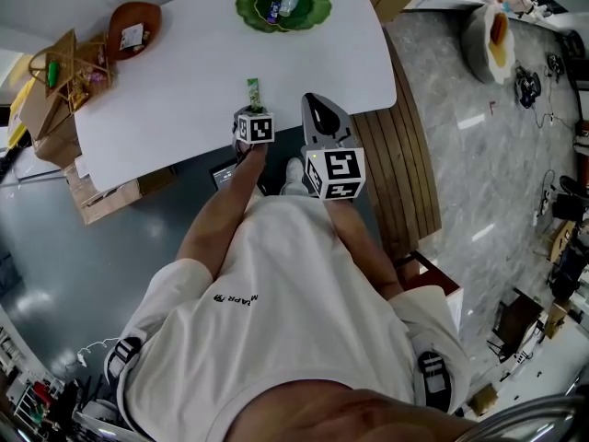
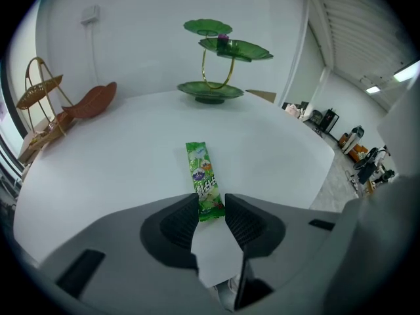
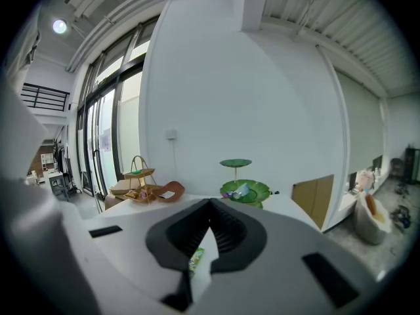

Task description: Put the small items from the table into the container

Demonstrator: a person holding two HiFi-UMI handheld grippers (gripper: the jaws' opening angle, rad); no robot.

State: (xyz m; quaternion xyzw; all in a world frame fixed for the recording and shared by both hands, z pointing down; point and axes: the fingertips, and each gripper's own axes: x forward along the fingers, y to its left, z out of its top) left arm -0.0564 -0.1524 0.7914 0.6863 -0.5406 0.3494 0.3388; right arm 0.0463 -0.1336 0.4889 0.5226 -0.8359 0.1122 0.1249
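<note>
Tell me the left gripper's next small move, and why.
Probably lower a touch and close the fingers on the green snack packet: its near end lies between the open fingers of the left gripper, flat on the white table.

I read this as a lab or studio workspace: a white table (image 1: pixel 230 72) on polished grey floor (image 1: pixel 460 155), loose cables and gear (image 1: pixel 532 83) at two o'clock, cardboard boxes (image 1: pixel 99 205) at nine o'clock, tall industrial windows (image 3: pixel 108 123).

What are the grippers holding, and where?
Nothing yet. The left gripper, jaws open, straddles the near end of the green plastic snack packet on the white table.
</note>
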